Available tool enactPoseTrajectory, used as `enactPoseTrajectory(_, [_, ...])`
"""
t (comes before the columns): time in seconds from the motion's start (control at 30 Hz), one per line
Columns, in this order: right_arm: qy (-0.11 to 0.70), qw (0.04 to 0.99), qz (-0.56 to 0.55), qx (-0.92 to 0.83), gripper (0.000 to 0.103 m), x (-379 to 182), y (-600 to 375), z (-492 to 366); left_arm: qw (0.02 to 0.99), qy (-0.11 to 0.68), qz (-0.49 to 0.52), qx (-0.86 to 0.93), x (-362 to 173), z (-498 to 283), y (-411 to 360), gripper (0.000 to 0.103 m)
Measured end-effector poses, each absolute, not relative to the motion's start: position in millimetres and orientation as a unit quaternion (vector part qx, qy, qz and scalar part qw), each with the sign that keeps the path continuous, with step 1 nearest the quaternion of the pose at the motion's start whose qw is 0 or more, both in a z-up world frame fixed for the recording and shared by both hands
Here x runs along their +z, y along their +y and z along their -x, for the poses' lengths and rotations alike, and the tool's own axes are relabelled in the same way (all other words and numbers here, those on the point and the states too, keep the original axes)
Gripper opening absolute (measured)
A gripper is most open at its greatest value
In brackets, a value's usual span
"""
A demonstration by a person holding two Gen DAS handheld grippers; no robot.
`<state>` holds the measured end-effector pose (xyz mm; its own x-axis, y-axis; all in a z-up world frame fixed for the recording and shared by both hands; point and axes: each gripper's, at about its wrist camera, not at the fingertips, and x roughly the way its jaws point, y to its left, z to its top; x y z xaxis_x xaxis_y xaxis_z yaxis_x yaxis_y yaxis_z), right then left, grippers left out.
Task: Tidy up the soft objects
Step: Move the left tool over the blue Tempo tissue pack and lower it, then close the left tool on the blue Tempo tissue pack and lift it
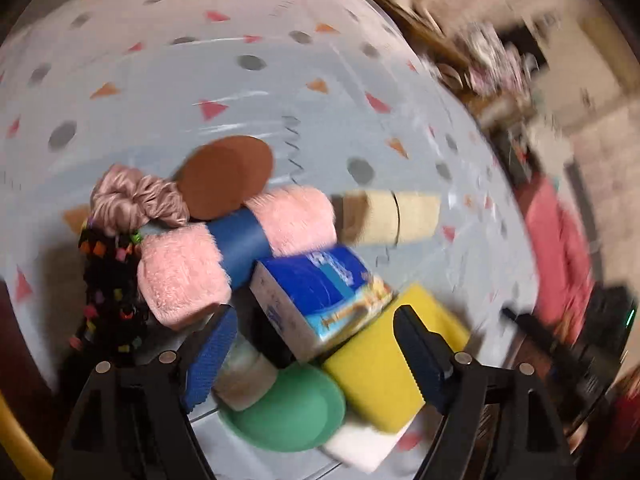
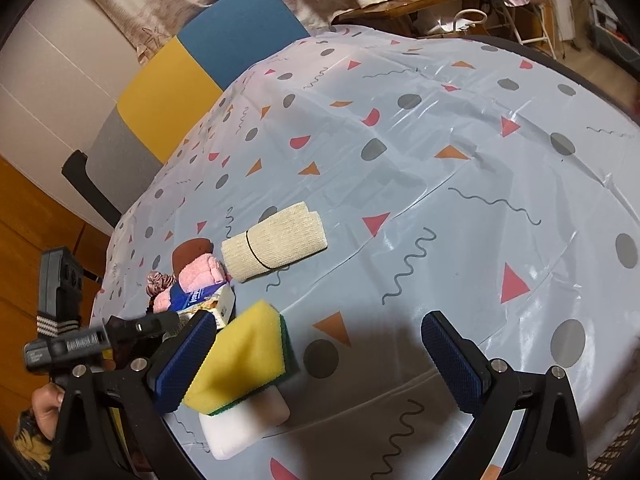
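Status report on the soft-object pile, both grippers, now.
Left gripper jaws open over blue tissue pack, nothing held. Right gripper open, empty. Yellow sponge rests on white foam block. Beige rolled cloth lies apart.

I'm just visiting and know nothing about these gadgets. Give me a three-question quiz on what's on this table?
1. True or false: the right gripper holds nothing.
2. What does the yellow sponge rest on? A) white sponge B) beige rolled cloth C) a plate
3. What colour band wraps the pink towel?

Key: 1 true; 2 A; 3 blue.
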<state>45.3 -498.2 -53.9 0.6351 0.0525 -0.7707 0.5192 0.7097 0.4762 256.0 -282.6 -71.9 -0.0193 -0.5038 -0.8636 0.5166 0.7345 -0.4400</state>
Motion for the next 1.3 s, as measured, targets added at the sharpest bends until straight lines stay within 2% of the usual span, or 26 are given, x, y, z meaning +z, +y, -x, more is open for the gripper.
enactPoseTrajectory(0.13, [0.41, 0.834, -0.344, -0.131, 0.103, -53.1, -493.5, -47.8, 0.699, 0.626, 0.042, -0.344, -81.6, -259.5, -281.1, 0.079])
enactPoseTrajectory(0.2, [0.41, 0.835, -0.343, -0.13, 0.103, -53.0, -493.0, -48.1, 0.699, 0.63, 0.05, -0.334, -85.1, -259.9, -280.3, 0.068])
enactPoseTrajectory(0.23, [0.41, 0.835, -0.343, -0.131, 0.103, -53.3, -493.2, -48.2, 0.699, 0.633, 0.059, -0.327, -86.6, -260.6, -280.4, 0.055])
enactPoseTrajectory(0.33, [0.415, 0.832, -0.344, -0.134, 0.103, -55.5, -494.2, -48.9, 0.698, 0.638, 0.08, -0.316, -89.3, -259.9, -279.8, 0.045])
enactPoseTrajectory(0.37, [0.417, 0.831, -0.344, -0.135, 0.103, -56.1, -494.6, -49.3, 0.705, 0.63, 0.084, -0.316, -87.7, -256.9, -279.5, 0.033])
enactPoseTrajectory(0.47, [0.421, 0.829, -0.342, -0.136, 0.103, -57.5, -494.4, -49.8, 0.721, 0.606, 0.075, -0.327, -77.6, -248.7, -282.0, 0.027])
enactPoseTrajectory(0.63, [0.428, 0.822, -0.348, -0.142, 0.103, -62.2, -496.9, -49.2, 0.728, 0.583, 0.036, -0.358, -60.7, -229.7, -282.3, 0.025])
enactPoseTrajectory(0.73, [0.431, 0.816, -0.355, -0.148, 0.103, -64.8, -499.8, -48.0, 0.727, 0.574, -0.022, -0.377, -54.3, -208.1, -279.2, 0.025])
enactPoseTrajectory(0.8, [0.431, 0.816, -0.354, -0.152, 0.103, -64.5, -500.8, -47.5, 0.73, 0.566, -0.058, -0.378, -53.3, -197.9, -278.1, 0.036])
enactPoseTrajectory(0.83, [0.431, 0.816, -0.353, -0.153, 0.103, -64.1, -500.5, -47.3, 0.736, 0.56, -0.073, -0.372, -52.2, -194.8, -276.5, 0.046])
enactPoseTrajectory(0.9, [0.433, 0.817, -0.35, -0.153, 0.103, -64.0, -499.3, -47.4, 0.748, 0.542, -0.113, -0.366, -48.2, -187.4, -275.0, 0.053])
enactPoseTrajectory(0.97, [0.434, 0.817, -0.348, -0.152, 0.103, -64.1, -498.0, -47.7, 0.754, 0.525, -0.156, -0.362, -44.4, -183.9, -277.4, 0.066])
enactPoseTrajectory(1.03, [0.435, 0.818, -0.345, -0.151, 0.103, -63.5, -497.2, -47.5, 0.761, 0.504, -0.193, -0.362, -40.1, -181.3, -285.9, 0.066])
enactPoseTrajectory(1.17, [0.434, 0.816, -0.351, -0.151, 0.103, -64.7, -498.8, -47.2, 0.75, 0.479, -0.246, -0.384, -37.5, -182.9, -303.9, 0.083])
enactPoseTrajectory(1.3, [0.439, 0.813, -0.354, -0.146, 0.103, -66.6, -498.4, -48.4, 0.722, 0.454, -0.322, -0.411, -41.6, -179.5, -331.6, 0.086])
